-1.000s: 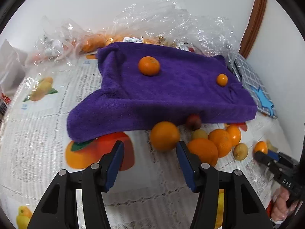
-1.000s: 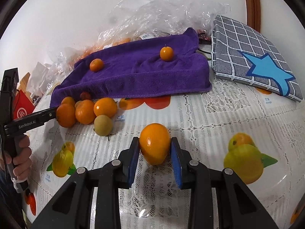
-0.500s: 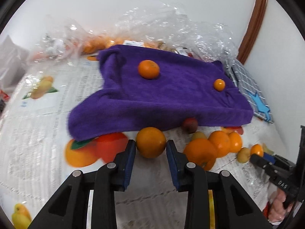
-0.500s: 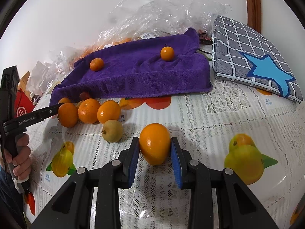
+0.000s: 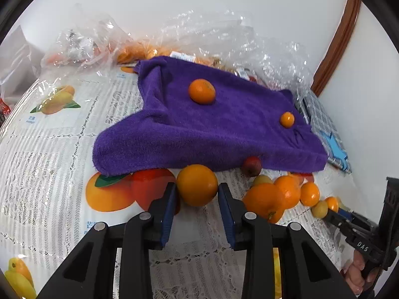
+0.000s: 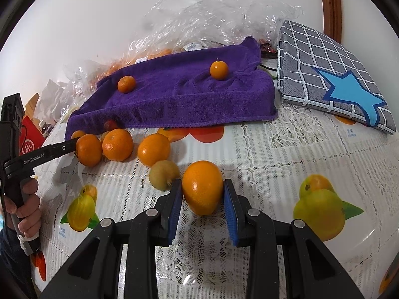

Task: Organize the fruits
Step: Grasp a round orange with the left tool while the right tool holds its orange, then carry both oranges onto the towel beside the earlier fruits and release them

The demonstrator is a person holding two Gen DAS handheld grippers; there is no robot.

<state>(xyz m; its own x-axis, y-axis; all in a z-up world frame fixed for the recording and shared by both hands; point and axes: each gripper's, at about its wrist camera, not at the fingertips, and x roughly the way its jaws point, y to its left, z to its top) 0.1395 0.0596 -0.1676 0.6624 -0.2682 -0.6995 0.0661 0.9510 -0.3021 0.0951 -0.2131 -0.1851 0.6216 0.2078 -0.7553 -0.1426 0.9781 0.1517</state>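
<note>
My left gripper (image 5: 197,194) is shut on a round orange (image 5: 197,185) just in front of the purple towel (image 5: 204,129). My right gripper (image 6: 202,194) is shut on another orange (image 6: 202,186), held low over the table. Two small oranges lie on the towel, the larger one (image 5: 201,91) further back and the smaller one (image 5: 286,119) at the right. A cluster of oranges (image 6: 117,144) and a greenish-brown fruit (image 6: 163,174) lie on the tablecloth in front of the towel, with a small red fruit (image 5: 251,165) at the towel's edge.
The table has a lace cloth under clear plastic with printed fruit pictures (image 6: 321,206). Crumpled clear plastic bags (image 5: 224,35) lie behind the towel. A grey checked cushion with a blue star (image 6: 334,79) lies at the right. A red box (image 6: 28,137) stands at the left edge.
My left gripper closed around the orange and moved slightly towards the towel. My right gripper moved left with its orange, closer to the greenish-brown fruit.
</note>
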